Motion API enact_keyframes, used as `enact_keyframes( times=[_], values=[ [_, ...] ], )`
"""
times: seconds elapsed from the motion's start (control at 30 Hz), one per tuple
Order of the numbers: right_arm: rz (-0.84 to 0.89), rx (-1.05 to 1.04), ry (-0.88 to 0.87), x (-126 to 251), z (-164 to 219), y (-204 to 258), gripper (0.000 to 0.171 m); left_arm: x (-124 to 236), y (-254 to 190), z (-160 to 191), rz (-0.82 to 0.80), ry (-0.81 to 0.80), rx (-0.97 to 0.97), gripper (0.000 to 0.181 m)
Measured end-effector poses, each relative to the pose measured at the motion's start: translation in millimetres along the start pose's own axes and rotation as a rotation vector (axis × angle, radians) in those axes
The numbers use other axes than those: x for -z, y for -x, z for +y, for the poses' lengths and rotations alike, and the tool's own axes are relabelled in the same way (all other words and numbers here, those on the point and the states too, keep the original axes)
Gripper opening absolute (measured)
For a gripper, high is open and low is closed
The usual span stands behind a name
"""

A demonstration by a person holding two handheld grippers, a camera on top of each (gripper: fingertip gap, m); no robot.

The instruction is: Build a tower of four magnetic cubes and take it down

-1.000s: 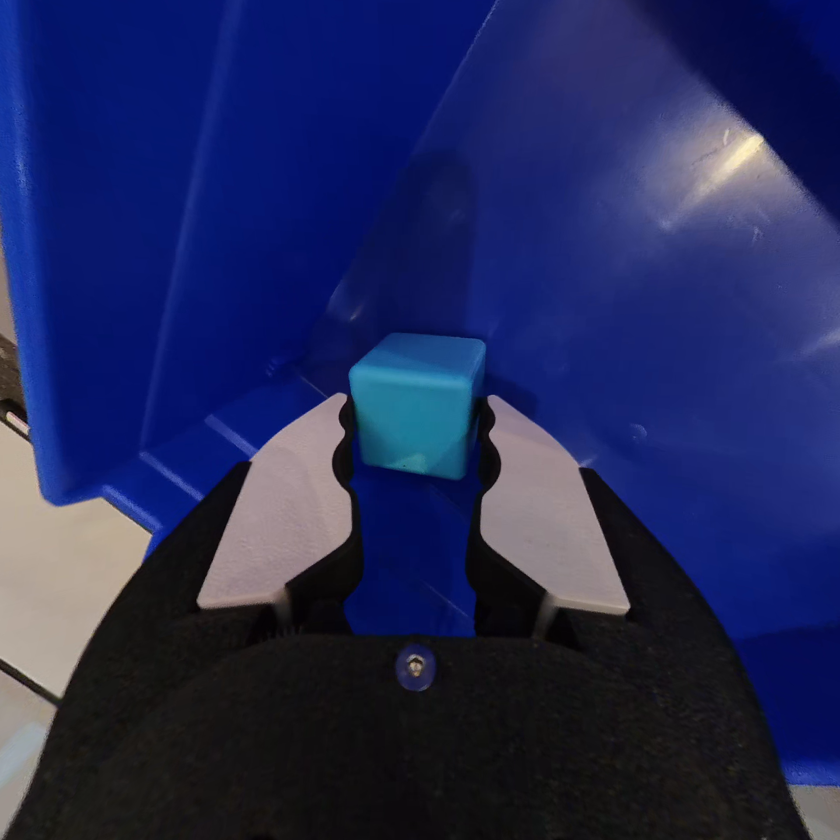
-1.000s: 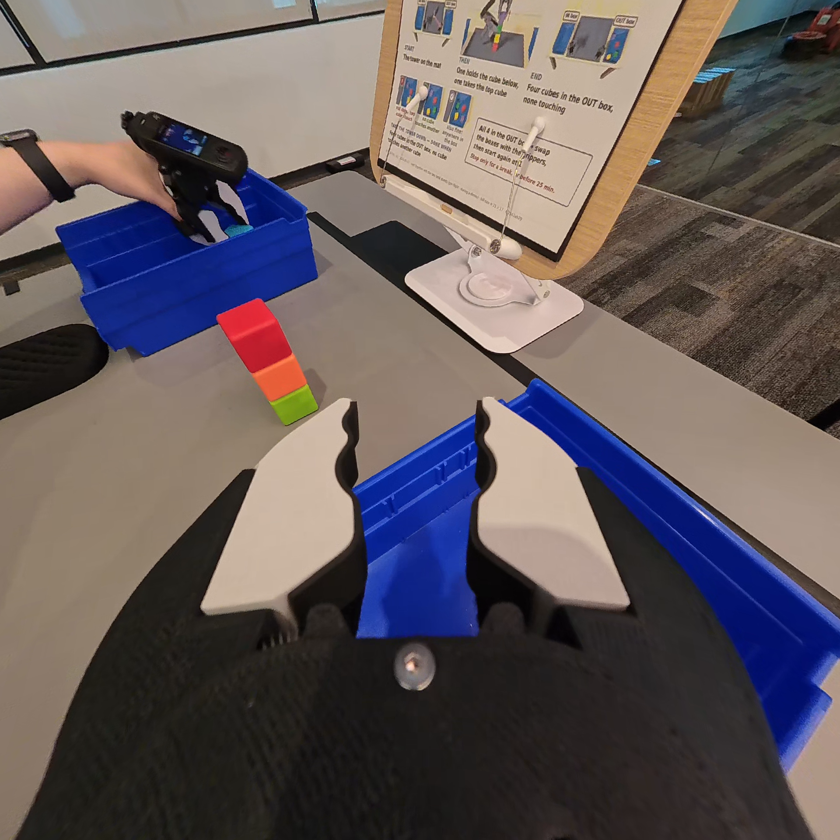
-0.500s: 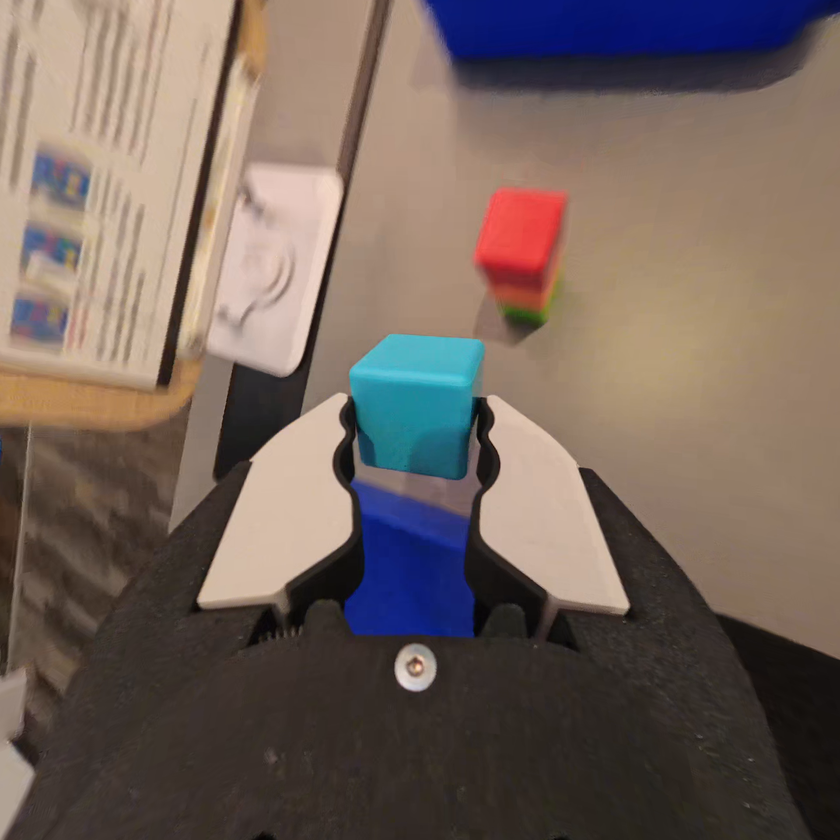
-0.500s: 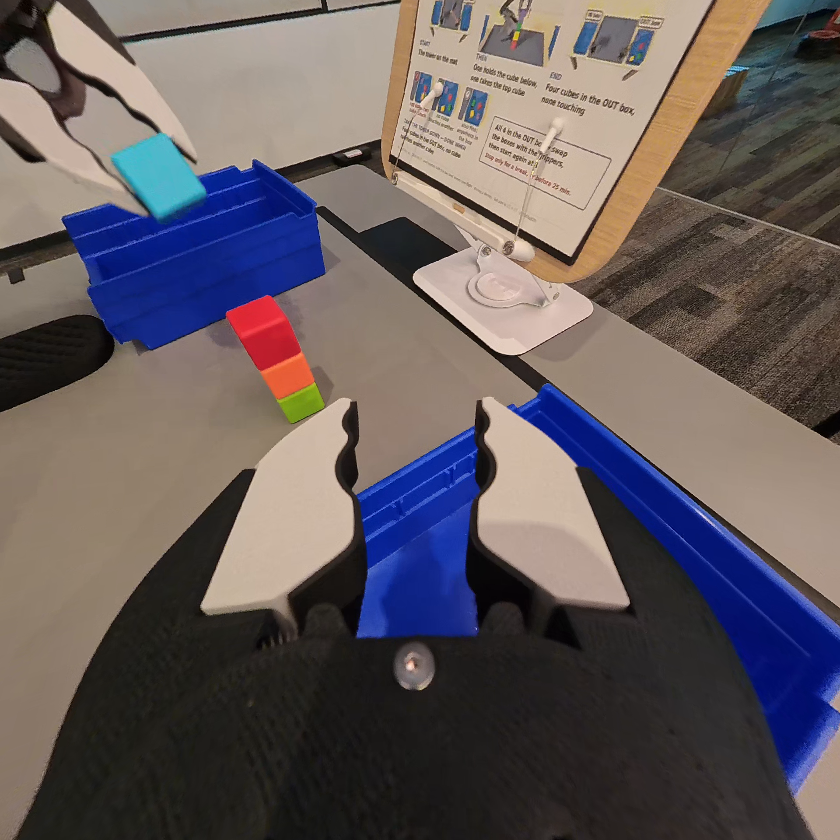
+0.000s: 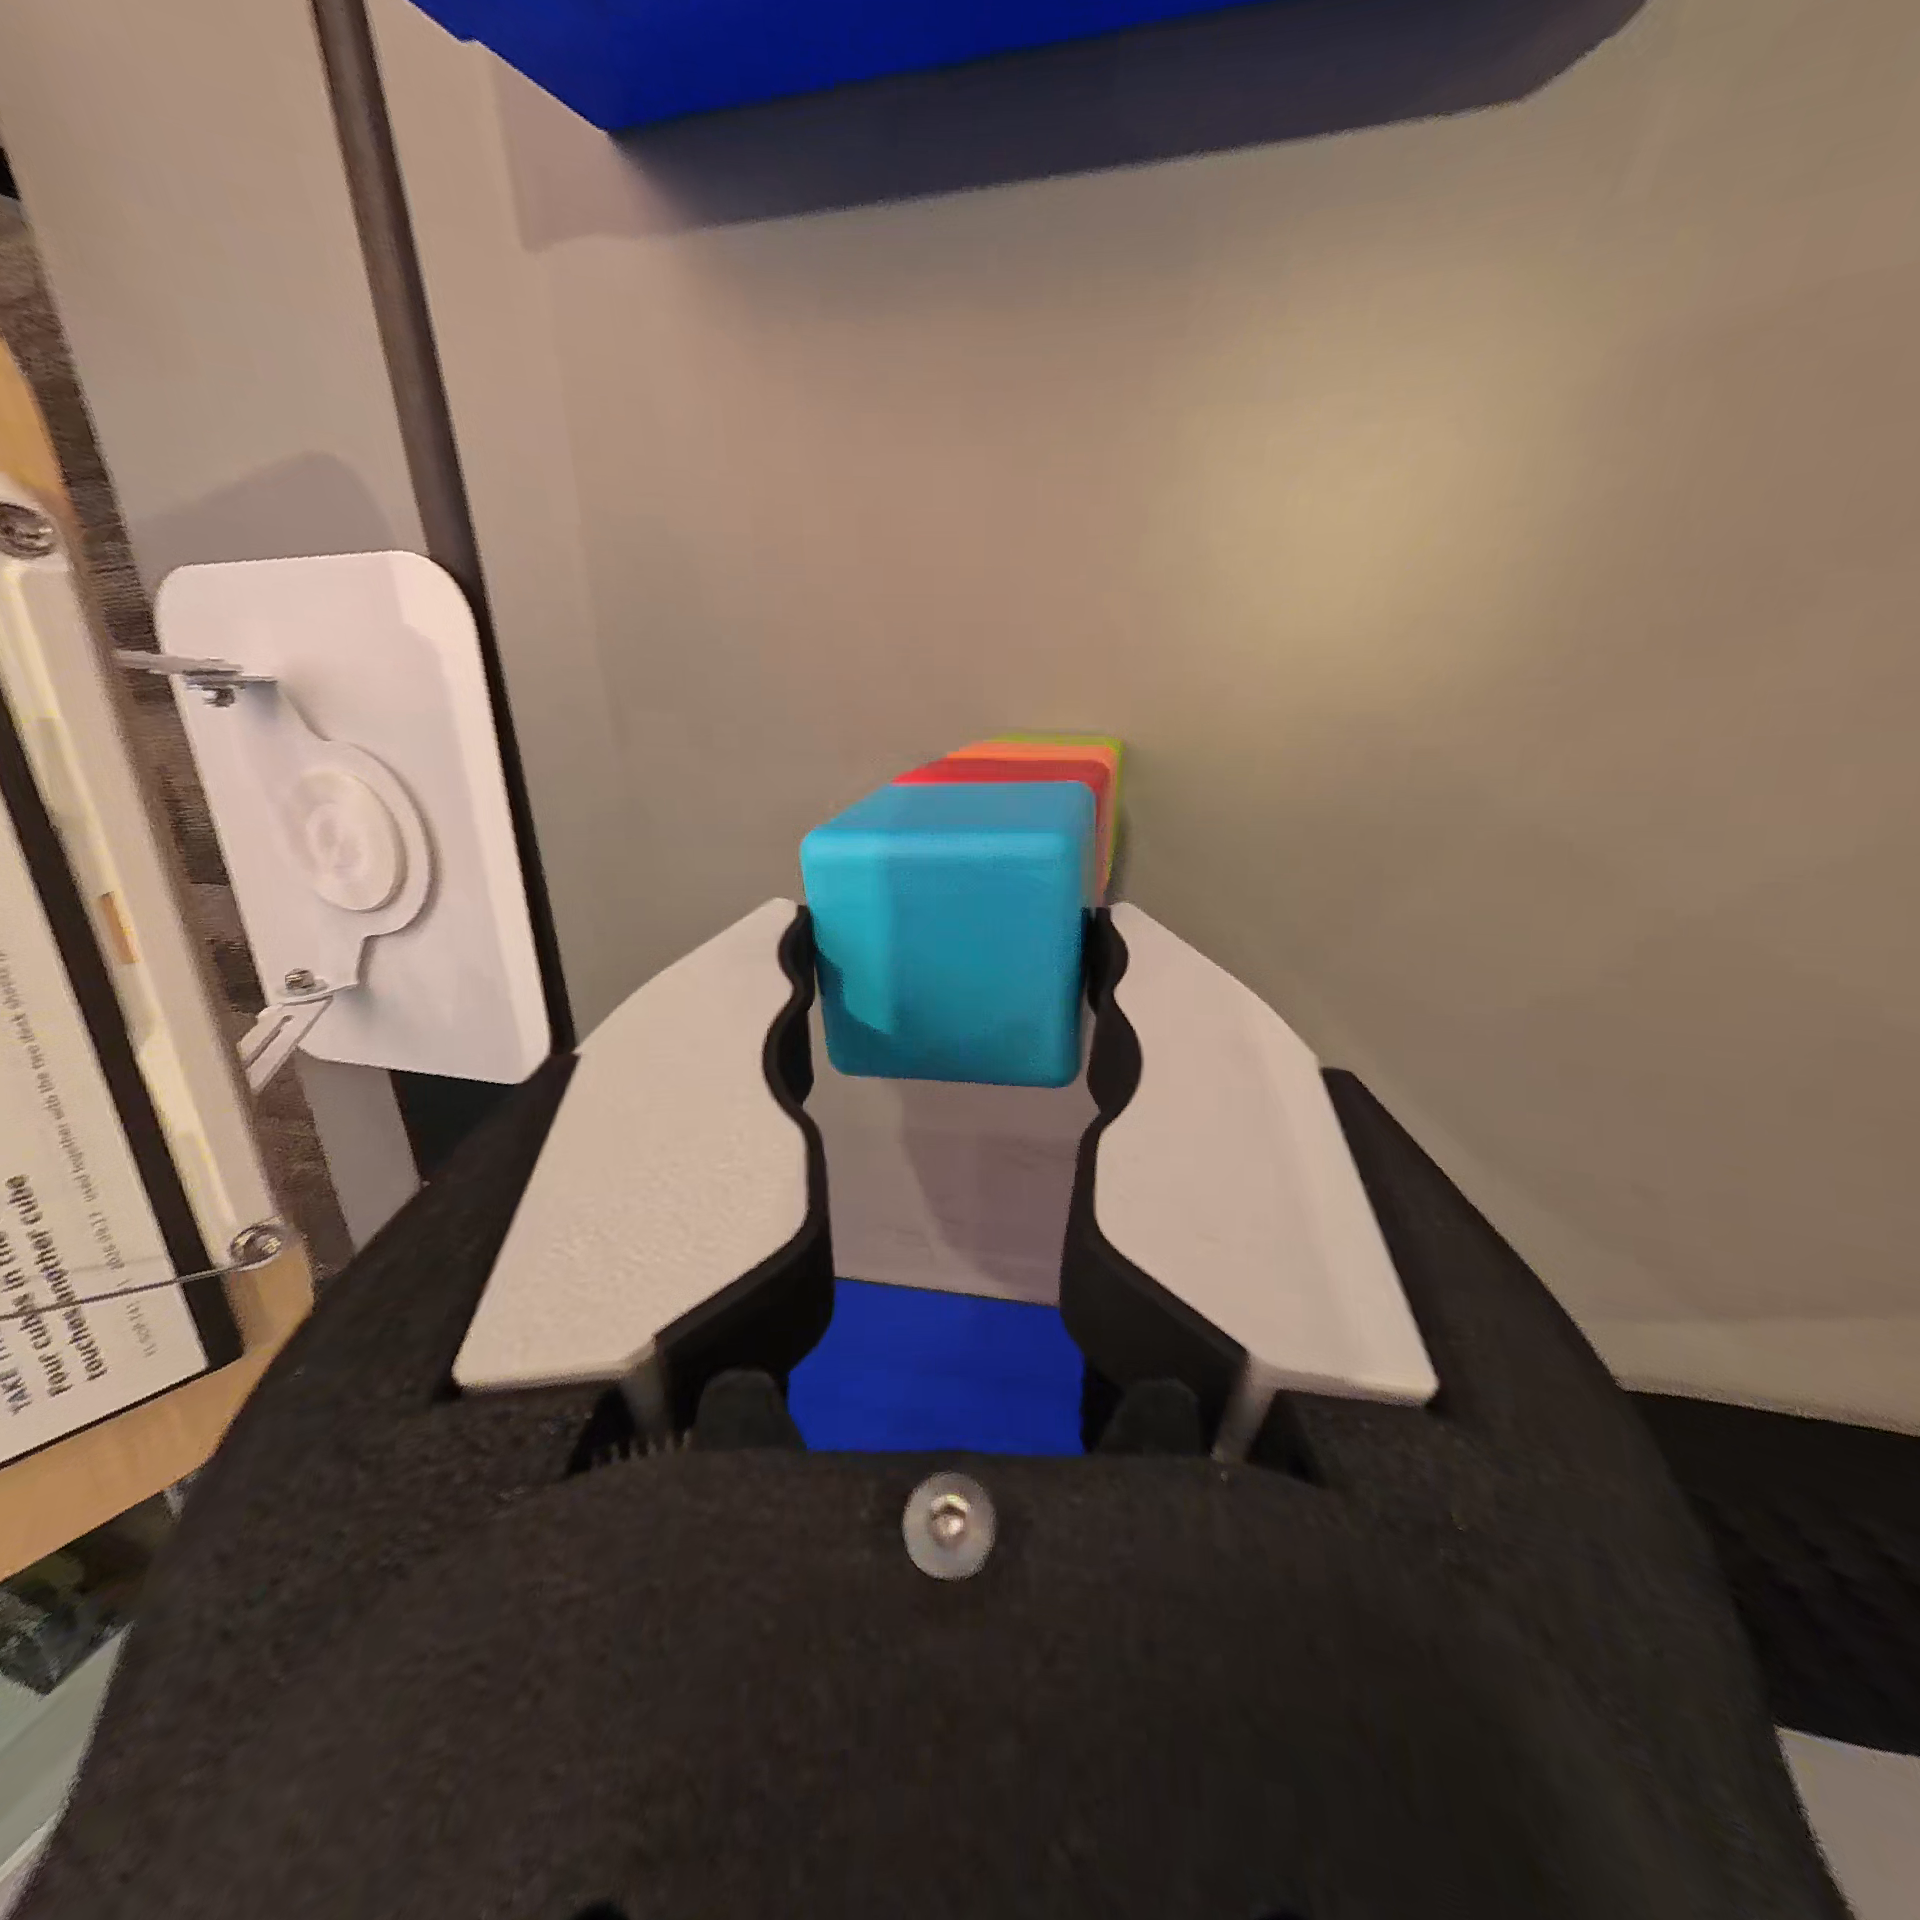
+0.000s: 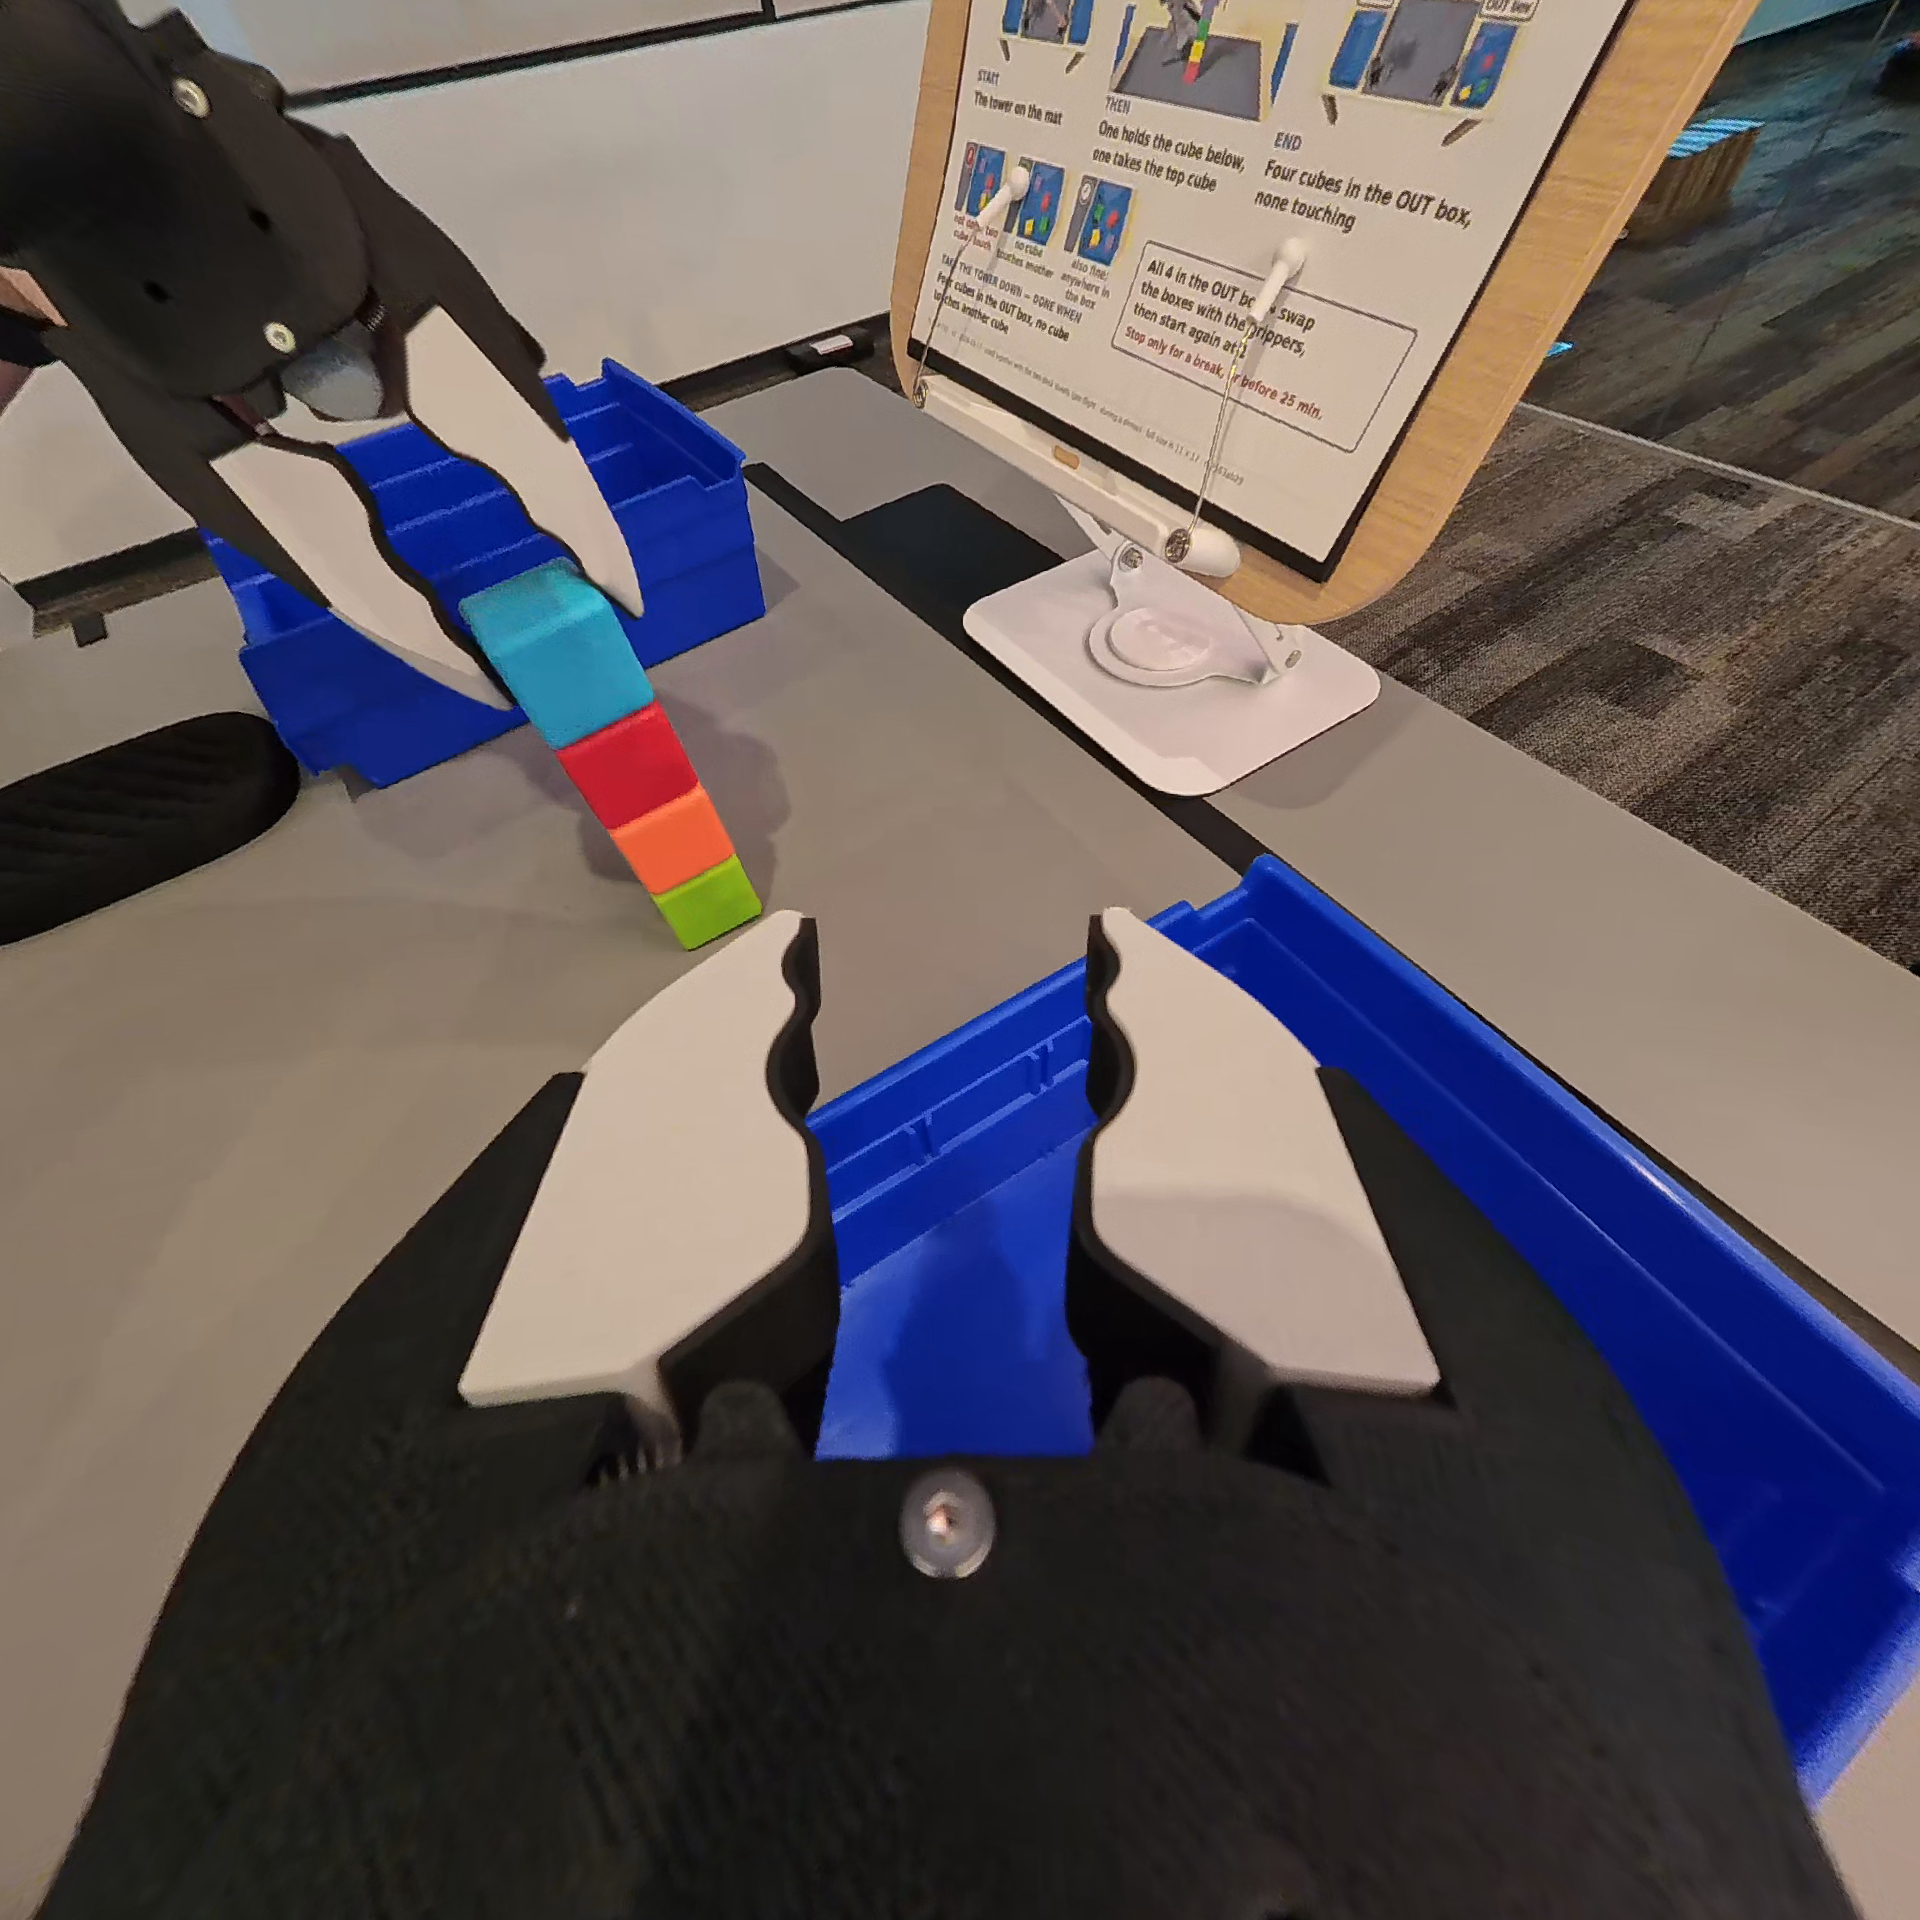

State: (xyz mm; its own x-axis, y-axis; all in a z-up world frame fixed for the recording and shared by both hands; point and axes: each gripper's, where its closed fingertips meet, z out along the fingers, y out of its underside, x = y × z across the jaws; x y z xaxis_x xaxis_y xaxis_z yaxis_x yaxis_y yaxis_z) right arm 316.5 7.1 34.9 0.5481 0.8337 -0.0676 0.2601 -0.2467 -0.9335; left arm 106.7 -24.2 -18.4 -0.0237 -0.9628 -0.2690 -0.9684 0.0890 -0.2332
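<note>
A grey laminate counter [image 6: 260,1091] is seen, bordered on the right by dark patterned carpet [image 6: 1714,540]. At the far right a wooden-backed instruction board [image 6: 1247,260] is propped on a white rectangular stand base [image 6: 1174,675]. A black textured pad [image 6: 114,810] lies at the left edge, beside the far blue plastic bin [image 6: 665,540]. A second blue plastic bin [image 6: 1558,1195] is set near right.

the matt, smooth-looking teal cube [image 5: 945,935] is showing a soft sheen, the blue bin [image 6: 1507,1195] is gleaming as glossy plastic, the grey table [image 6: 260,1091] is looking matt, the sign board [image 6: 1621,208] is showing a wood-grain edge, and its white stand [image 6: 1174,675] is looking smooth.
</note>
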Motion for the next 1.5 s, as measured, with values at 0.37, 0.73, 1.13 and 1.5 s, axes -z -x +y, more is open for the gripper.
enact_keyframes(
  times=[0.37, 0.73, 1.13, 1.5],
  values=[
    [-0.010, 0.002, 0.055, -6, 11, 1, 0.050, 17, 22, -13, -0.161, -0.224, 0.143, 0.070],
    [0.002, 0.010, 0.034, -7, 4, 0, 0.050, 1, -3, 10, -0.479, -0.949, 0.638, 0.064],
    [0.007, 0.024, 0.125, -27, 19, 2, 0.050, -39, 9, -9, -0.327, -1.103, 0.715, 0.082],
    [0.005, 0.055, 0.182, -41, 23, 8, 0.050, -52, 5, -24, -0.247, -1.134, 0.654, 0.066]
  ],
)
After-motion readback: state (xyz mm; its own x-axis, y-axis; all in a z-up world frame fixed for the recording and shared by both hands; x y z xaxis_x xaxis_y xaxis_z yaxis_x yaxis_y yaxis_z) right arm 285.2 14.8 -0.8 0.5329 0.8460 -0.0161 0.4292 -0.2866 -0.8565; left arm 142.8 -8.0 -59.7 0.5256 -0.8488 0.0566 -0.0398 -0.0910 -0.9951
